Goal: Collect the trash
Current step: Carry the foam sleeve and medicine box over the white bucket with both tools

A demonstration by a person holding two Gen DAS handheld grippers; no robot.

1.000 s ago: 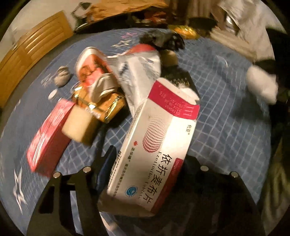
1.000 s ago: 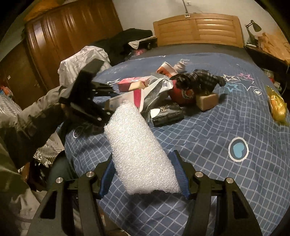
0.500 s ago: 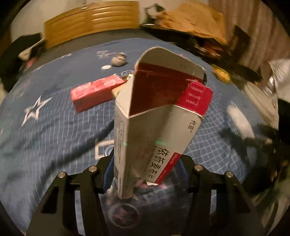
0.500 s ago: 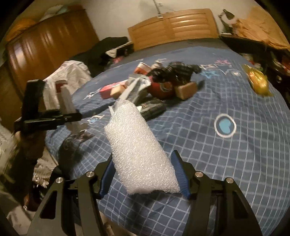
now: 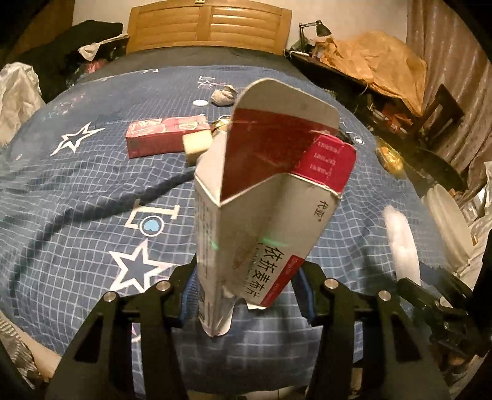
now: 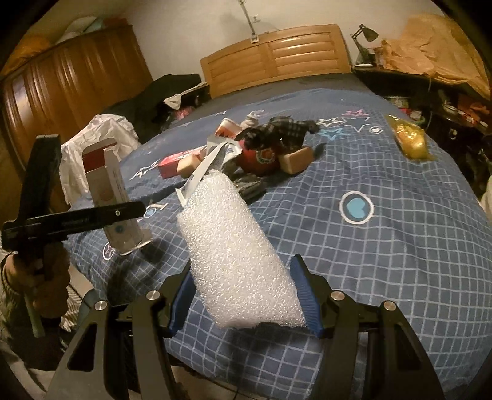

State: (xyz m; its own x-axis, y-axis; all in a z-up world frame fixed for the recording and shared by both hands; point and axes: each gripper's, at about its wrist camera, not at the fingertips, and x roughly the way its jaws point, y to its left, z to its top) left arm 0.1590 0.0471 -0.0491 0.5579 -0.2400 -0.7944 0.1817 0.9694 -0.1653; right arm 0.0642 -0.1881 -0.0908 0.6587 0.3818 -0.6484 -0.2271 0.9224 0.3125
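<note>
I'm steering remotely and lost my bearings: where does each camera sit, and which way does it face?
Left wrist: on the left gripper, facing the headboard over the bed; shows its fingers squeezing the medicine box.
Right wrist: on the right gripper, same heading; shows its fingers on the foam roll, plus the person's left hand.
Shared: red box, lamp.

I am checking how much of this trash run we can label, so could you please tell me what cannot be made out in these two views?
- Left wrist view: the items behind the medicine box are hidden by it; only part of the red carton and the foam block show.
- Left wrist view: the white foam roll is blurred.
- Right wrist view: the pile under the plaid cloth is overlapped and too small to sort.
- Neither view shows a trash bin.
</note>
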